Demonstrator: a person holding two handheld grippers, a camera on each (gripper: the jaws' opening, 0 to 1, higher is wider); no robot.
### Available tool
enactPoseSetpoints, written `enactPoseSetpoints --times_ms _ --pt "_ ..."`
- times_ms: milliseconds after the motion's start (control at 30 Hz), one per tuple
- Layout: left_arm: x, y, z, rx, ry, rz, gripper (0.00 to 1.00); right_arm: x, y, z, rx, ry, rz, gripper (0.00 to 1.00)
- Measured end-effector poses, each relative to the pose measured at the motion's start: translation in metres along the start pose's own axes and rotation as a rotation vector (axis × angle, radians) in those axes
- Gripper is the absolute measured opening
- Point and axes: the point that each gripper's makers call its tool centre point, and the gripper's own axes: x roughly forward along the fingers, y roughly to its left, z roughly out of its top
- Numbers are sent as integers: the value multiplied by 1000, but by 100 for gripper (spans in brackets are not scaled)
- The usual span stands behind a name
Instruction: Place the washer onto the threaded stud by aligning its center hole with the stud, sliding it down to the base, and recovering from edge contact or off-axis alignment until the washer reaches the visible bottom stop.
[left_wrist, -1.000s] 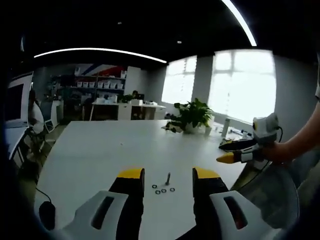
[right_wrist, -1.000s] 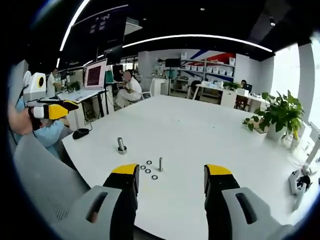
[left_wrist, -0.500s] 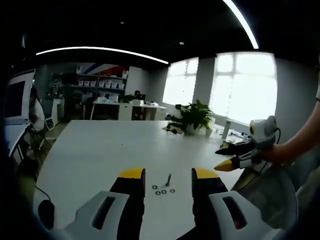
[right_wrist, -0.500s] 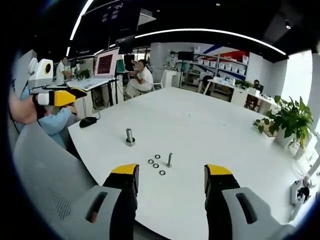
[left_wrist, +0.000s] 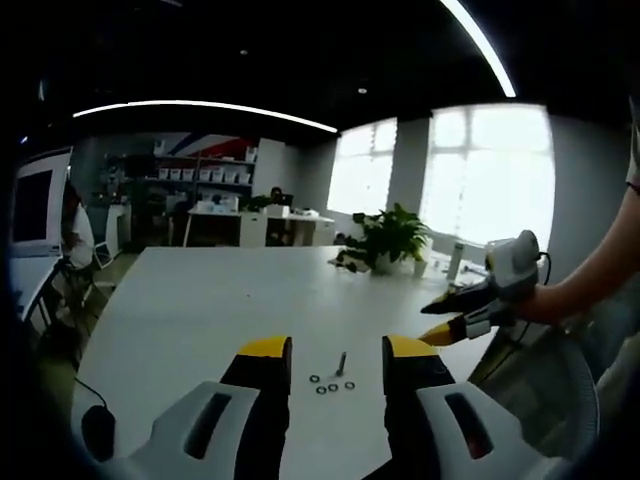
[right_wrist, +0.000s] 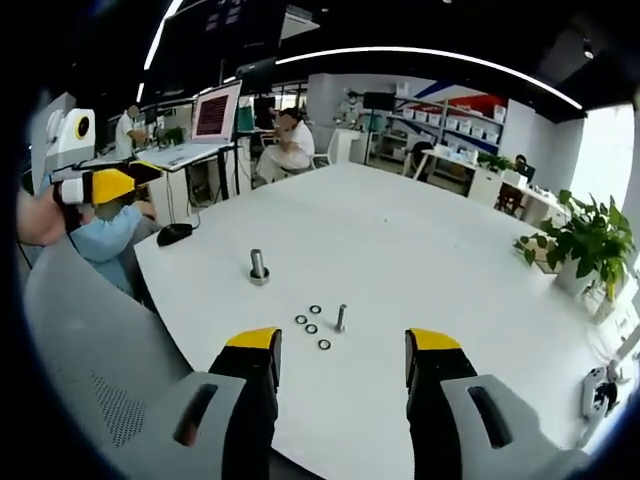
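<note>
Right gripper view, left to right. Left tongs (right_wrist: 110, 185) enter at the left margin, held in a hand (right_wrist: 40, 215) above a grey chair back (right_wrist: 90, 350); from this angle I cannot tell how their jaws stand. Black mouse (right_wrist: 175, 233) lies at the near left corner of the white worktop (right_wrist: 400, 250). Short thick post on a round base (right_wrist: 259, 267) stands upright, inboard of that corner. Four washers (right_wrist: 312, 322) lie flat in a loose cluster near the near edge, none threaded on anything. Thin threaded stud (right_wrist: 341, 318) stands upright just beside the cluster, on its right, apart from every washer. Right tongs (right_wrist: 343, 350) hang over the near edge, jaws wide apart, nothing between them; washers and stud sit ahead of the gap. Potted plant (right_wrist: 585, 240) stands at the far right edge.

Left gripper view, left to right. Mouse (left_wrist: 96, 432) at the lower left of the worktop (left_wrist: 200, 290). Left tongs (left_wrist: 327, 355) open, jaws well apart and empty. Between the jaw tips: washers (left_wrist: 330, 384) on the worktop, stud (left_wrist: 341, 362) upright just behind them. Potted plant (left_wrist: 388, 236) at the far edge. Right tongs (left_wrist: 450, 318) come in from the right, yellow-tipped jaws close together as seen from the side, held off the worktop's right edge.
</note>
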Motion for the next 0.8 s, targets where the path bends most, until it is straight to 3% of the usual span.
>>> enactPoseSetpoints --times_ms 333,800 --pt "0 4 -1 -5 2 10 34 17 3 0 -20 20 20 49" --pt "1 6 -4 -11 15 17 34 36 3 -19 -11 93 46 48"
